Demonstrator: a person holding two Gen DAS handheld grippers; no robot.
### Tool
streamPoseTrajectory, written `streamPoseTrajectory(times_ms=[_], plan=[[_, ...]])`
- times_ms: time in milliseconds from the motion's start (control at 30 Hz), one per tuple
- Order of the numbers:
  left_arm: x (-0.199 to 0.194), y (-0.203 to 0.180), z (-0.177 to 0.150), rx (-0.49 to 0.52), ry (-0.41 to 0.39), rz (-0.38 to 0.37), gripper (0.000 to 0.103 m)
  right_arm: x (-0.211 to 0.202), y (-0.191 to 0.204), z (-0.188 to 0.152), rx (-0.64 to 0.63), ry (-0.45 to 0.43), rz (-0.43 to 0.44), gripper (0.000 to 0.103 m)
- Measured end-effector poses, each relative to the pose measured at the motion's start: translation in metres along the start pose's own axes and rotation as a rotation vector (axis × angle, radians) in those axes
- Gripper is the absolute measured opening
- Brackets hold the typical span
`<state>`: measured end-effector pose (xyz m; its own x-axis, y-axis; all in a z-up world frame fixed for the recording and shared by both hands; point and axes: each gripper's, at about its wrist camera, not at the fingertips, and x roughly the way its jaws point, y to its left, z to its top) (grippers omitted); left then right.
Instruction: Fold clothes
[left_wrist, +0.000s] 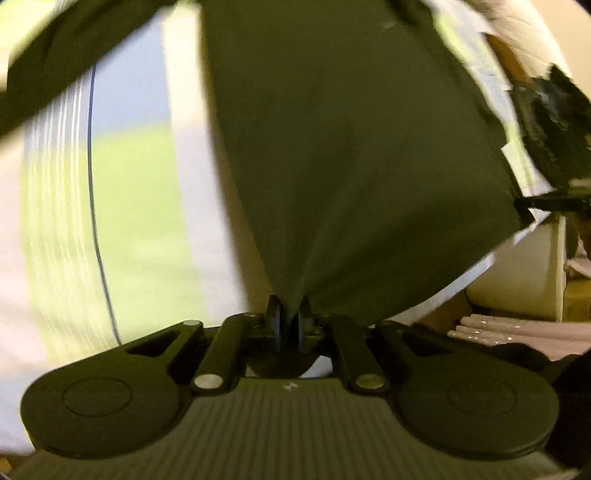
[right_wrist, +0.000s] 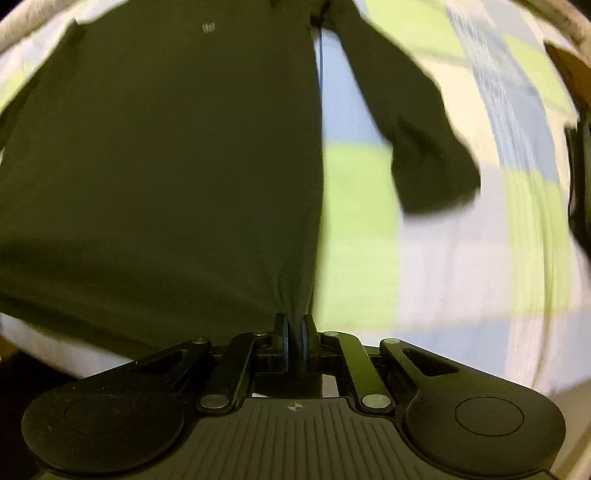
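A dark olive long-sleeved shirt (right_wrist: 159, 147) lies spread over a checked bed sheet (right_wrist: 461, 266). Its lower hem corner is gathered between the pads of my right gripper (right_wrist: 294, 332), which is shut on it. One sleeve (right_wrist: 424, 147) lies out to the right, its cuff on the sheet. In the left wrist view the same shirt (left_wrist: 351, 147) fans out from a pinched corner, and my left gripper (left_wrist: 290, 314) is shut on that fabric. At the far right edge of this view the other black gripper (left_wrist: 546, 122) shows, blurred.
The sheet (left_wrist: 122, 206) has white, light green and pale blue squares with a thin blue line. Beyond the bed's edge at the lower right are a cream container (left_wrist: 524, 277) and pinkish folded cloth (left_wrist: 517, 332). A dark object (right_wrist: 580, 177) sits at the right edge.
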<state>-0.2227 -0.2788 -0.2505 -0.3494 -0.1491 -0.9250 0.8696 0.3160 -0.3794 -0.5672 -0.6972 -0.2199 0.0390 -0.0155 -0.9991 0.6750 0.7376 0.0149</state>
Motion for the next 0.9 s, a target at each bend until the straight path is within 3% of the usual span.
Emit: streamPoseTrajectory(times_ms=[100,167,200,300,400,433,567,667,733,900], plan=[[0.01,0.007,-0.018,-0.018,0.048,0.051,0.015,0.015,-0.003,-0.001,0.051,0.04,-0.027,0.01],[0.0,0.017,-0.024,-0.02,0.04,0.084,0.015,0.016,0.003,0.005,0.033,0.036,-0.116,0.057],[-0.007,0.024,-0.025,-0.025,0.029,0.102,0.017,0.011,0.008,0.009,0.009,0.011,-0.148,0.065],[-0.033,0.049,-0.016,-0.049,-0.041,0.182,0.03,-0.007,0.025,0.027,-0.051,-0.08,-0.17,0.067],[-0.059,0.079,0.002,-0.046,-0.133,0.275,0.046,-0.023,0.053,0.053,-0.083,-0.162,-0.106,0.067],[-0.068,0.089,0.009,-0.032,-0.165,0.31,0.047,-0.027,0.064,0.062,-0.096,-0.188,-0.079,0.067],[-0.086,0.129,0.046,0.093,-0.236,0.449,0.067,-0.031,0.134,0.104,-0.145,-0.266,0.037,0.067],[-0.089,0.169,0.08,0.22,-0.246,0.536,0.067,-0.022,0.193,0.126,-0.167,-0.303,0.134,0.067],[-0.094,0.2,0.105,0.255,-0.256,0.519,0.067,-0.015,0.235,0.136,-0.209,-0.314,0.177,0.067],[-0.089,0.256,0.156,0.321,-0.259,0.324,0.064,0.024,0.323,0.137,-0.302,-0.314,0.241,0.067]])
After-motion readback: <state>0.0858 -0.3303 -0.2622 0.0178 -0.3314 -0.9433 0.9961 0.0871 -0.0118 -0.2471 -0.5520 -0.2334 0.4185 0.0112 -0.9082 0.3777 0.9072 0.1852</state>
